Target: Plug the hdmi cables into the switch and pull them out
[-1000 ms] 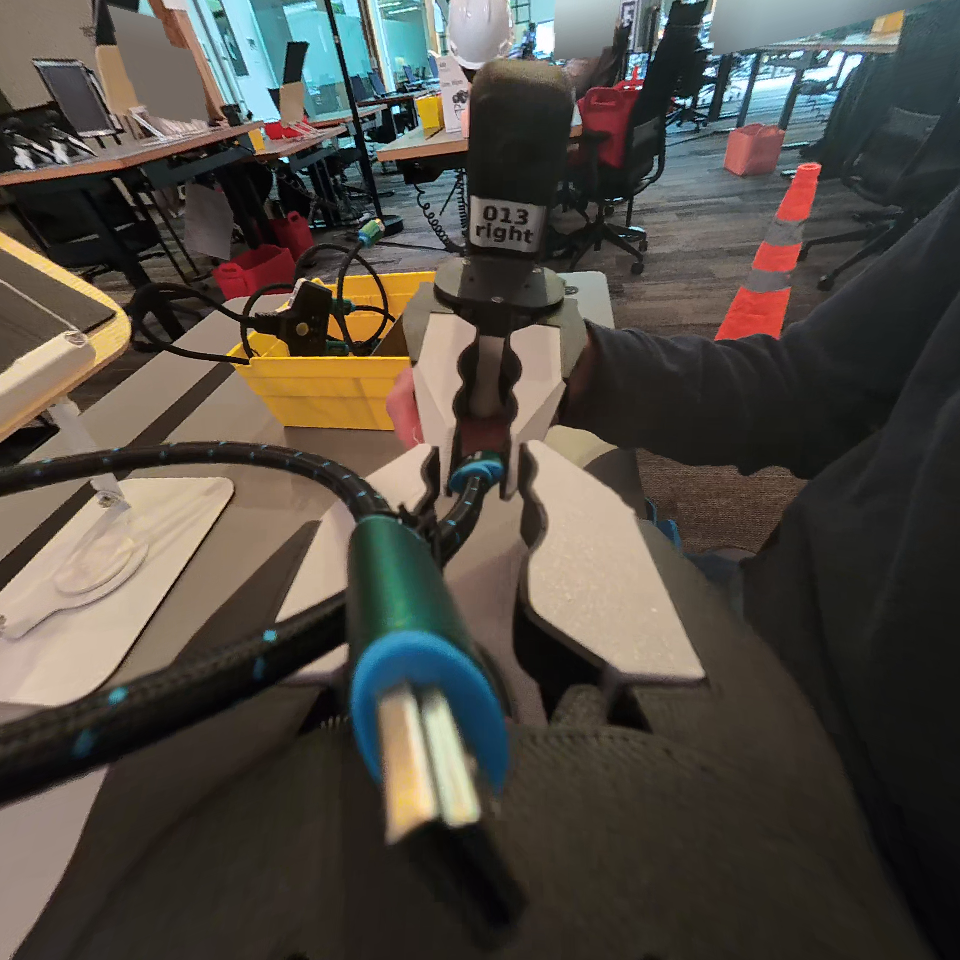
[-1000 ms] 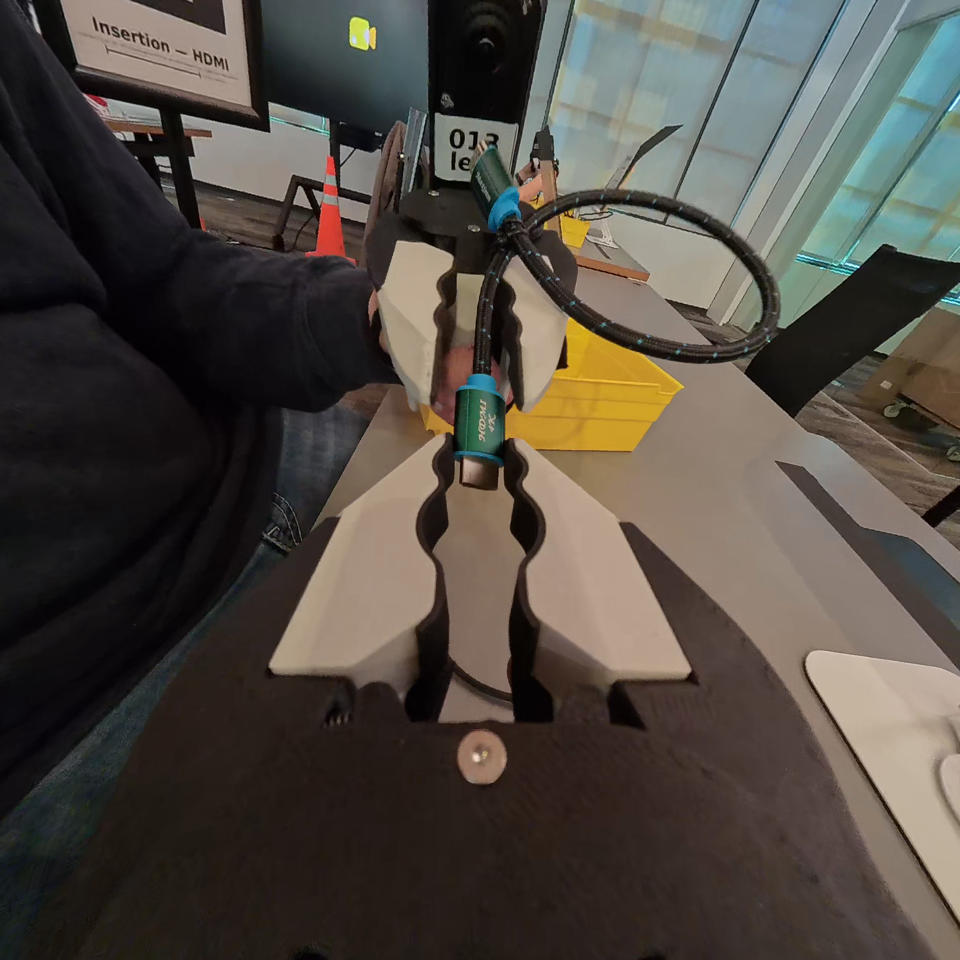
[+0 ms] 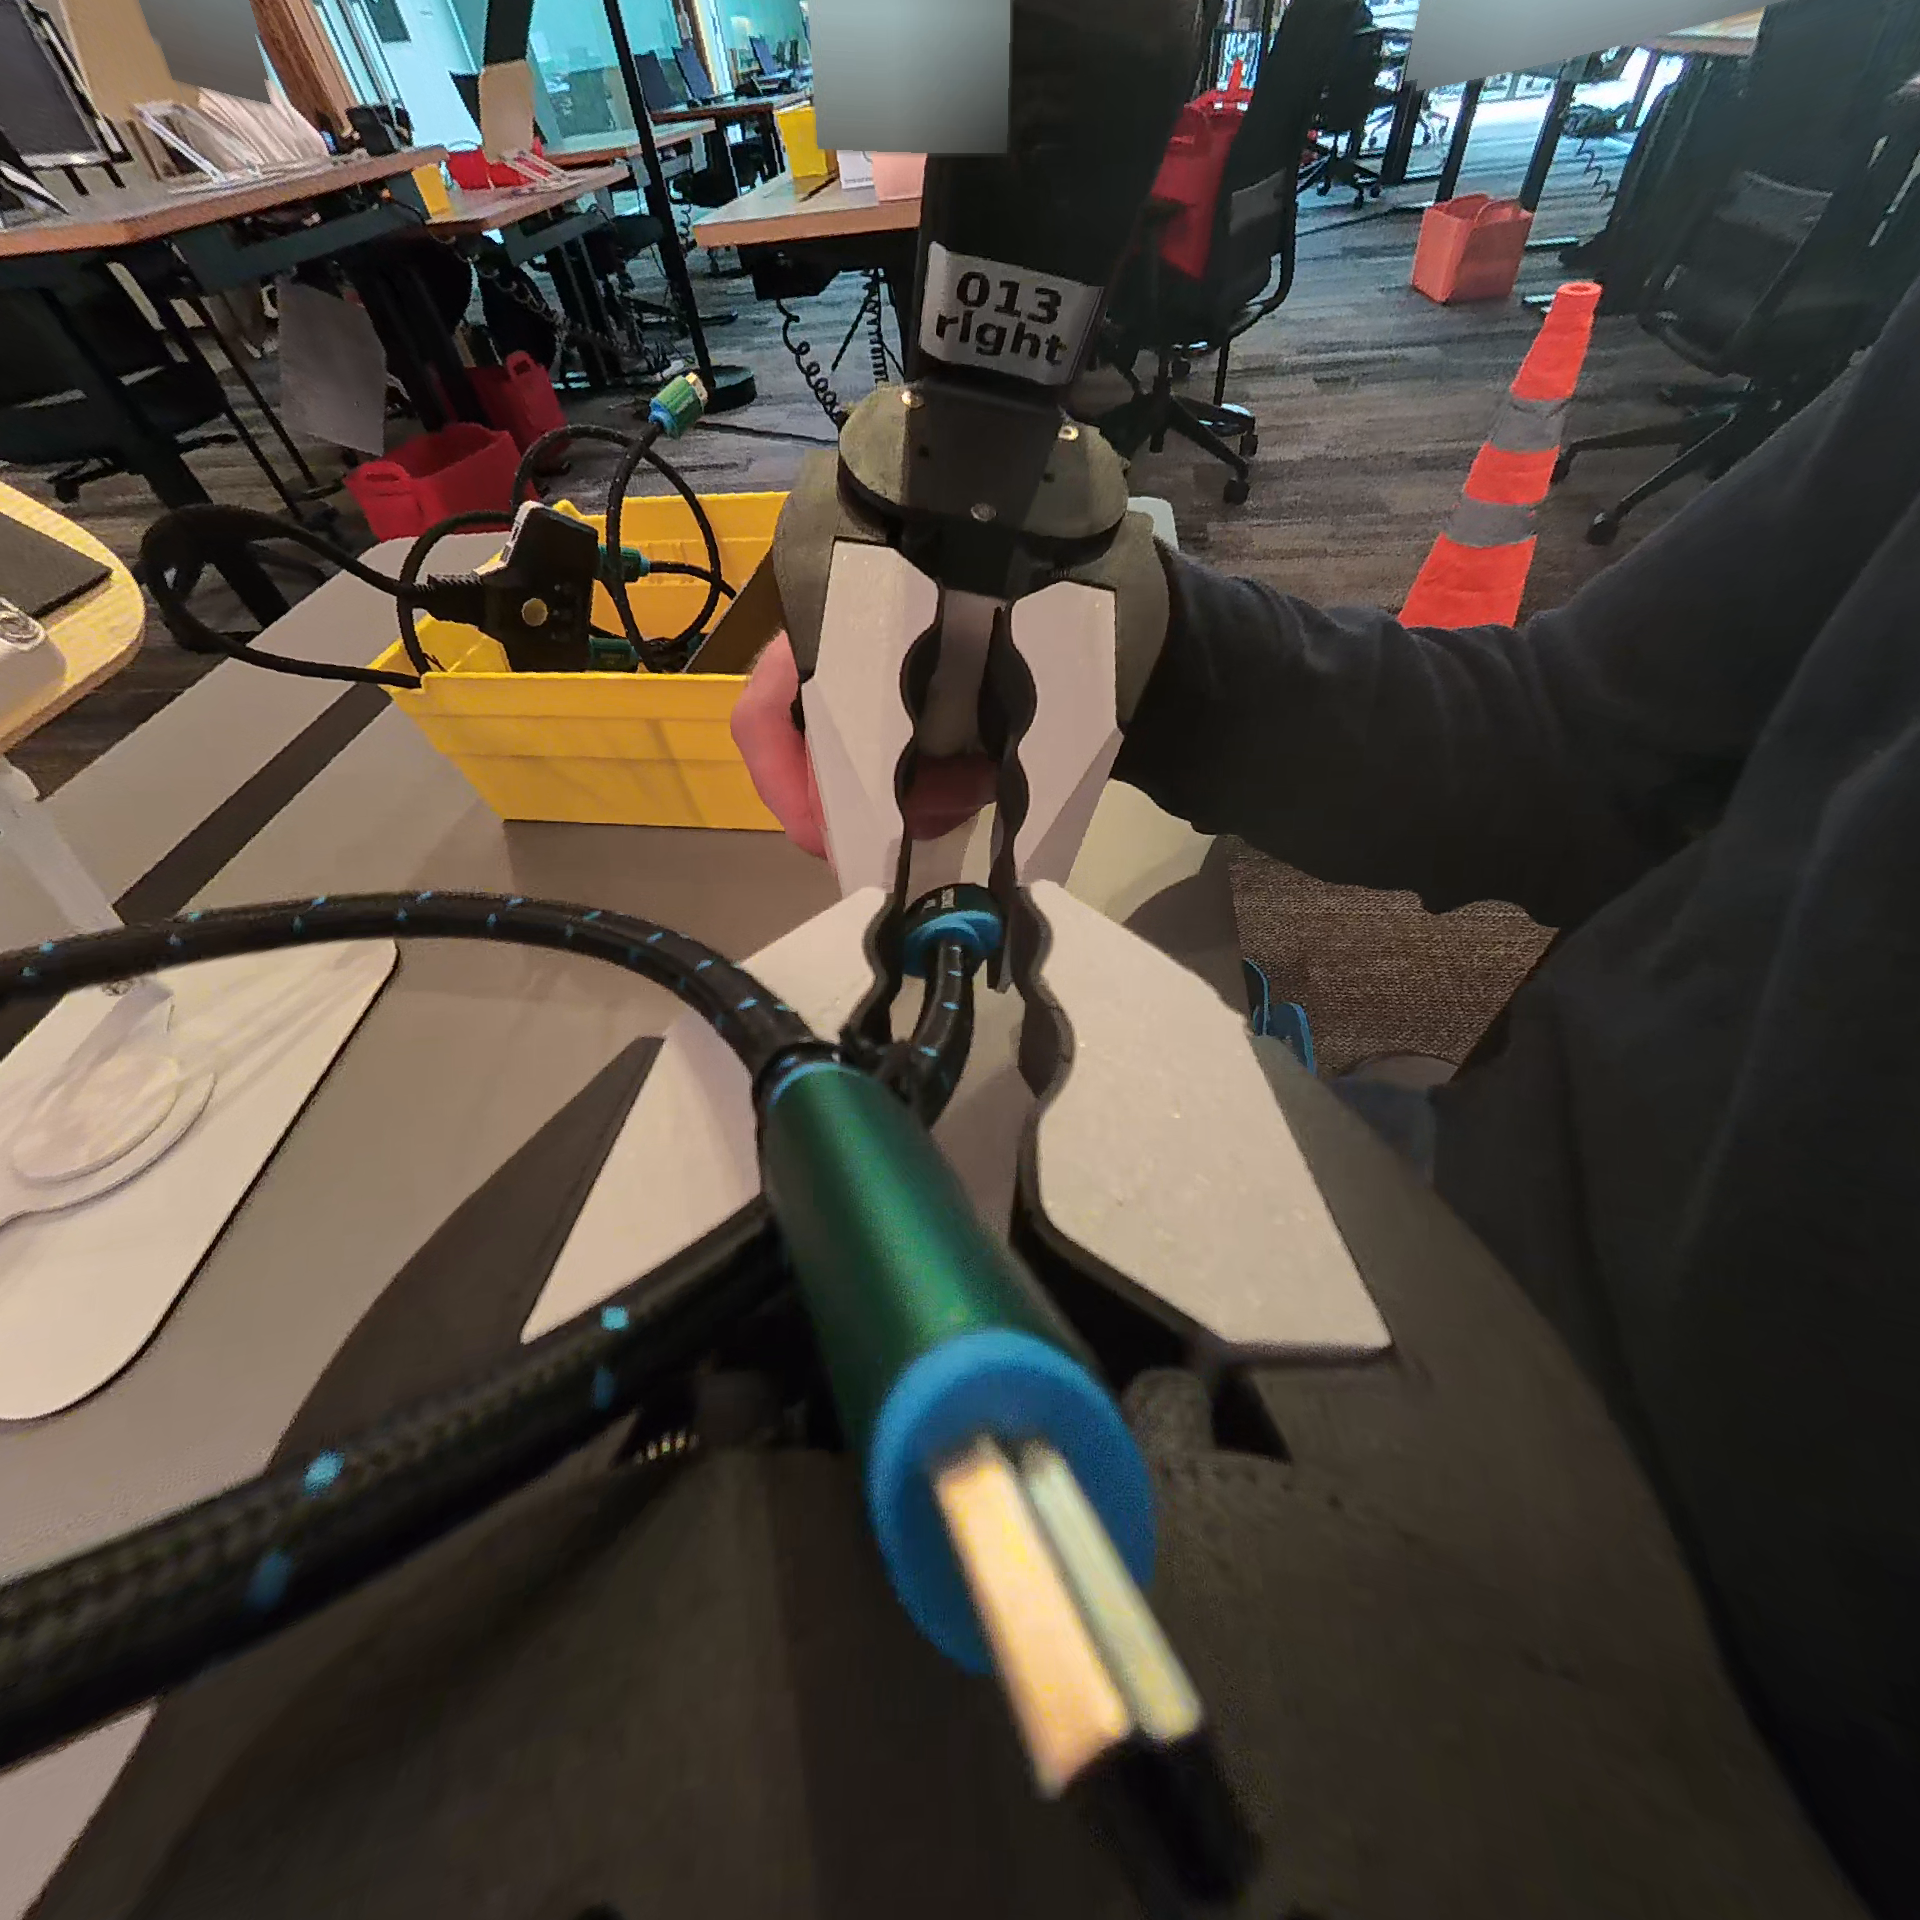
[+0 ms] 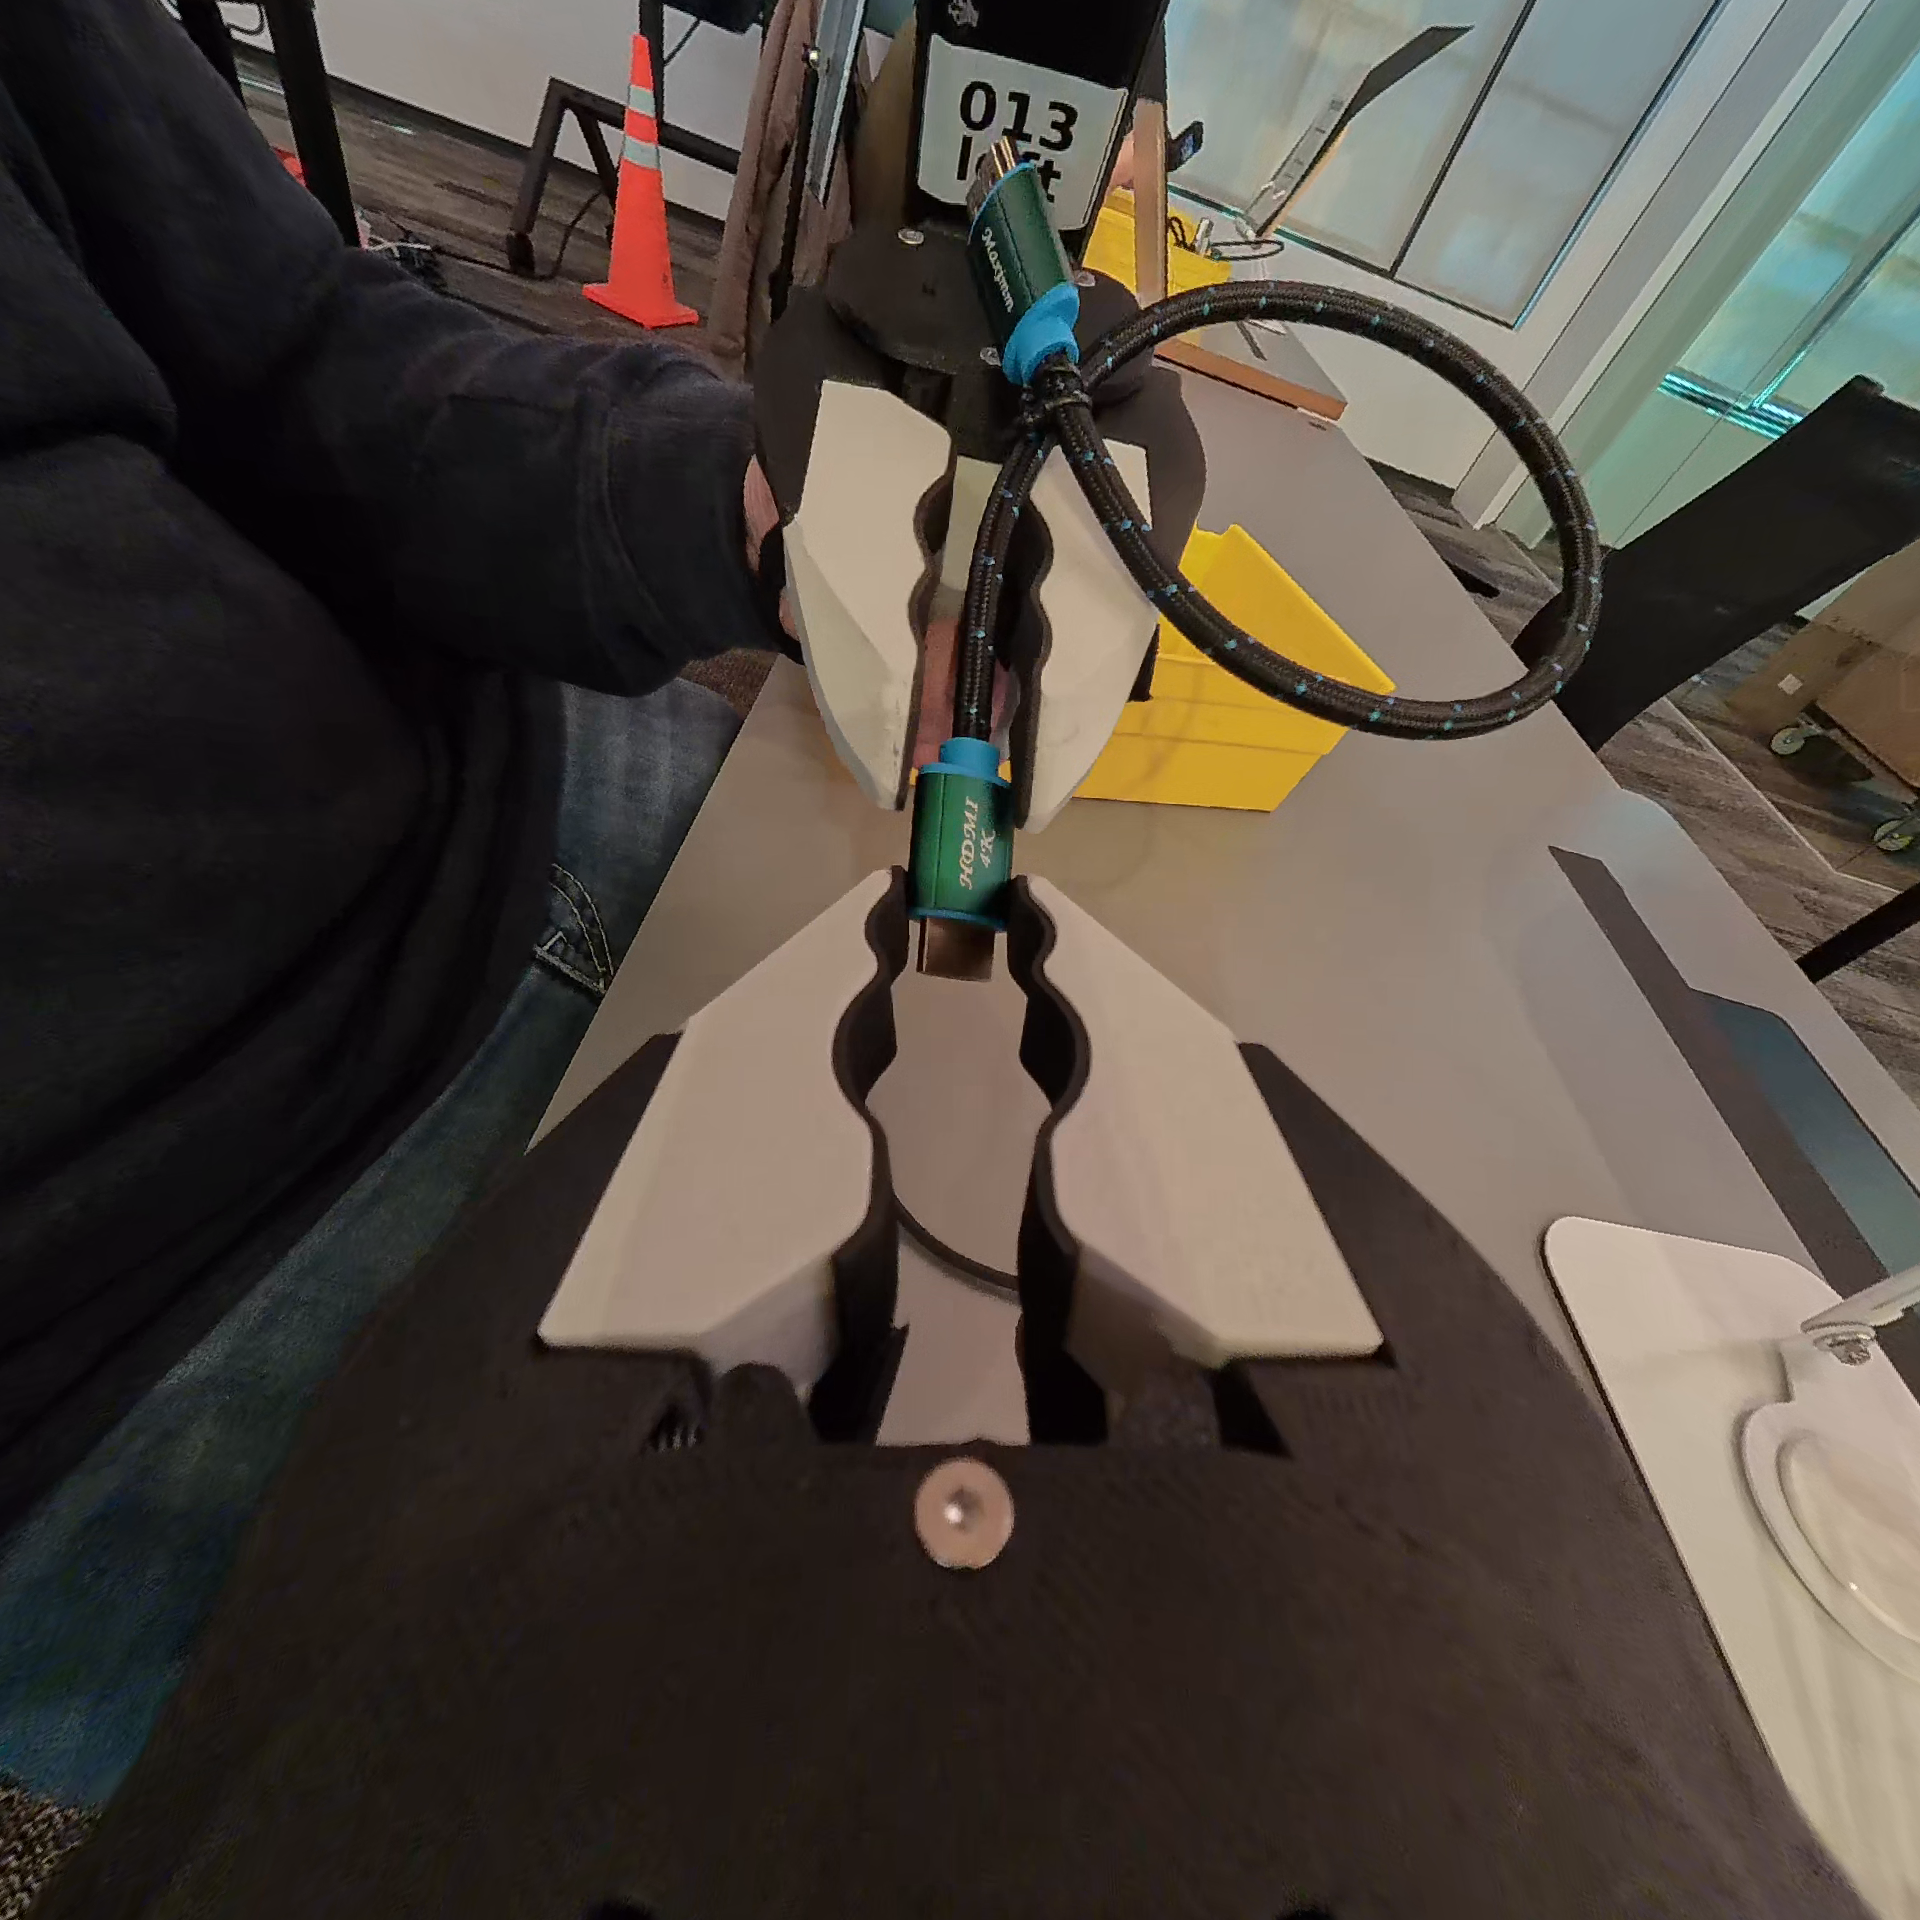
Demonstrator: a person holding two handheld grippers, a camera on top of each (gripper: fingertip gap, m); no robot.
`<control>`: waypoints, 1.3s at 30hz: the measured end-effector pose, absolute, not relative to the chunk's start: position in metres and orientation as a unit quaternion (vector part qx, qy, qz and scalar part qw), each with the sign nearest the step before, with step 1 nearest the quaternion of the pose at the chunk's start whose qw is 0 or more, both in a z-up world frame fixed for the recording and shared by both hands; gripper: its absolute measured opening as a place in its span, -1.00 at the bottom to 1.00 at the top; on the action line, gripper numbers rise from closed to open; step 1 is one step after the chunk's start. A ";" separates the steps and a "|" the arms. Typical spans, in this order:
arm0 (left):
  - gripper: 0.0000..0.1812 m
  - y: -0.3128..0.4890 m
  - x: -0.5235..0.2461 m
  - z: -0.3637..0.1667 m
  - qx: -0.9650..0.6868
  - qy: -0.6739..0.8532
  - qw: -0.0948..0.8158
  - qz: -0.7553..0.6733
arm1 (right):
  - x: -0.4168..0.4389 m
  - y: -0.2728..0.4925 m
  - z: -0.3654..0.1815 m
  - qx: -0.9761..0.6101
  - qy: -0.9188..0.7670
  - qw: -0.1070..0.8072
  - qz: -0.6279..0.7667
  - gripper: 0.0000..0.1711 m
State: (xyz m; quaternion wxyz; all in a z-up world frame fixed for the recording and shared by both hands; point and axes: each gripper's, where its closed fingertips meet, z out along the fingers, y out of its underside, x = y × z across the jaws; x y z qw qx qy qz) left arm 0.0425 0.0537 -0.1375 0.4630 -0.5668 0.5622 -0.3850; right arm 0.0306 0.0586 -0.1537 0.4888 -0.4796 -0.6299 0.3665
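While left gripper (image 4: 961,769) pinches cable (image 4: 1496,686) behind plug (image 4: 958,847), plug tip sits between right gripper (image 4: 958,914) fingertips; right jaws parted, contact unclear. Other plug (image 3: 914,1278) rests atop left gripper.

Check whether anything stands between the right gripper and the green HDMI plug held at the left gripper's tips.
Nothing visible does. The HDMI plug hangs from the left gripper, and its metal tip sits between the open fingertips of the right gripper, with no other object in the gap.
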 end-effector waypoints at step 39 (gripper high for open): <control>-0.78 0.060 0.051 -0.148 -0.598 0.542 0.446 -0.386 | 0.041 0.065 -0.156 -0.494 -0.651 0.510 0.268 -0.82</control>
